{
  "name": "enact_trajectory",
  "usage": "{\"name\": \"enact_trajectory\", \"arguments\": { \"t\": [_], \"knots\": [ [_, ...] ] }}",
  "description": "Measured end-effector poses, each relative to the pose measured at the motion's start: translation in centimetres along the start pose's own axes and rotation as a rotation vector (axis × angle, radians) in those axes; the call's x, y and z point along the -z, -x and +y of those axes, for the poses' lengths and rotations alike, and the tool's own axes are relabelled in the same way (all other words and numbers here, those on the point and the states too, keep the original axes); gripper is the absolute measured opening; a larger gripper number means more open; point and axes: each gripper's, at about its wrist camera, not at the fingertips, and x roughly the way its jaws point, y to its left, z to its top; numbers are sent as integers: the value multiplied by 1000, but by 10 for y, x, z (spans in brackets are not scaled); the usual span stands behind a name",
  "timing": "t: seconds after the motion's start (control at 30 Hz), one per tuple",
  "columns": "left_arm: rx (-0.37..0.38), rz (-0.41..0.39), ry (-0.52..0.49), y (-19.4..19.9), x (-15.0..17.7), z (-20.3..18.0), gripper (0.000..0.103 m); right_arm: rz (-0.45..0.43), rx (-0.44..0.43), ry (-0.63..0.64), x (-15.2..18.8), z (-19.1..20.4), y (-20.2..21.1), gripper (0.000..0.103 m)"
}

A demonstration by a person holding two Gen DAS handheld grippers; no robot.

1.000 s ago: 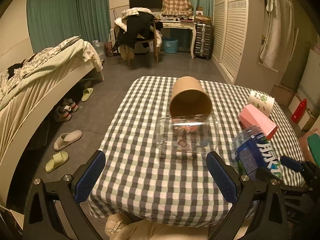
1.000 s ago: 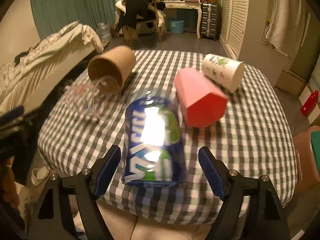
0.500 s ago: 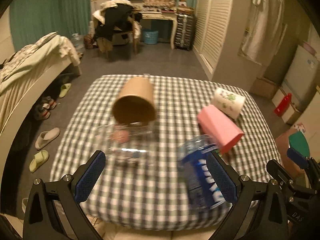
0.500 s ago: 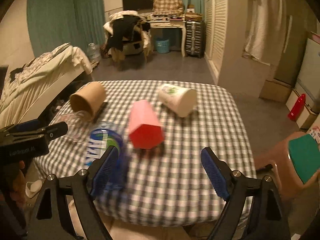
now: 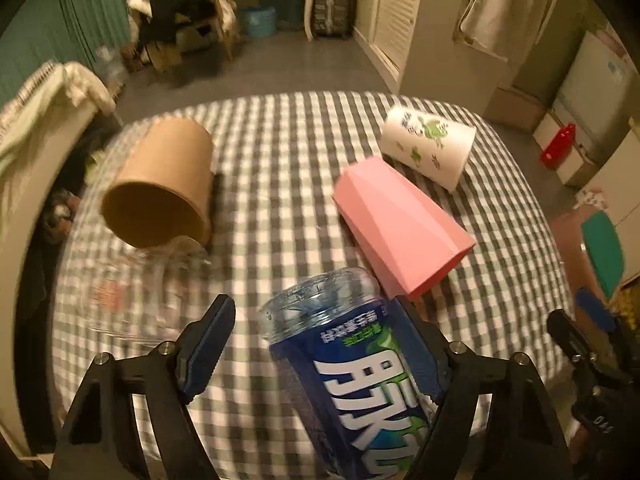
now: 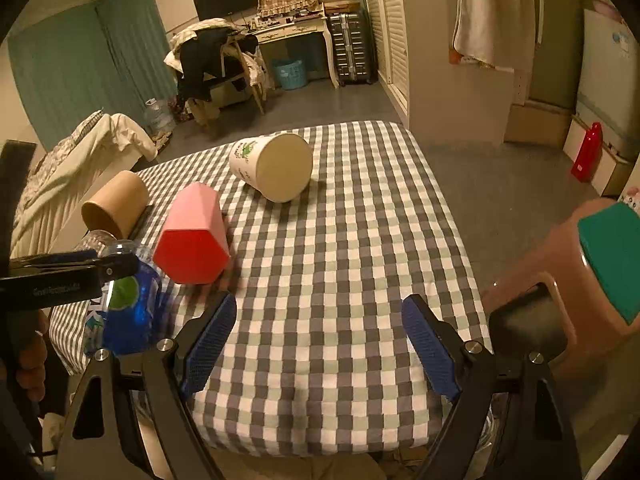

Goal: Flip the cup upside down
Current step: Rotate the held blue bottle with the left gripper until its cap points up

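Several cups lie on their sides on the checked tablecloth. A blue labelled plastic cup lies between the fingers of my open left gripper, nearer the right finger, not clamped. Left of it lies a clear glass cup, behind that a brown paper cup. A pink faceted cup and a white printed cup lie to the right. My right gripper is open and empty above the cloth; the blue cup, pink cup and white cup lie to its left and ahead.
A bed runs along the table's left side. A pink stool with a teal top stands close at the right. A chair with clothes, a desk and a suitcase stand at the far wall.
My left gripper has swung right from the glass cup and moved in around the blue cup. My right gripper has pulled back and right, away from the blue cup.
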Motion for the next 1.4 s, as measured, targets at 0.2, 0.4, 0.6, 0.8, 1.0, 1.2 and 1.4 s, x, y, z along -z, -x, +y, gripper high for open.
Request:
{"name": "enact_trajectory", "arguments": {
  "t": [0.2,0.4,0.6,0.8,1.0,1.2,1.4],
  "knots": [
    [30,101,-17,-21,-2,-5,80,7,-25,-14,-1,-5,-7,85],
    [42,89,-42,-24,-4,-8,78,11,-24,-22,1,-6,-8,85],
    [21,-62,-77,5,-9,-6,78,9,-8,-22,1,-5,-6,85],
    [-113,-289,-169,17,-8,-7,78,5,5,-12,3,4,0,85],
    [-138,-495,-179,6,5,-5,78,11,33,-8,6,5,3,85],
    [-113,-569,-187,3,24,-7,78,12,57,-5,6,6,4,85],
    [-76,-571,-161,23,41,1,78,13,55,11,4,15,3,85]
  ]
}}
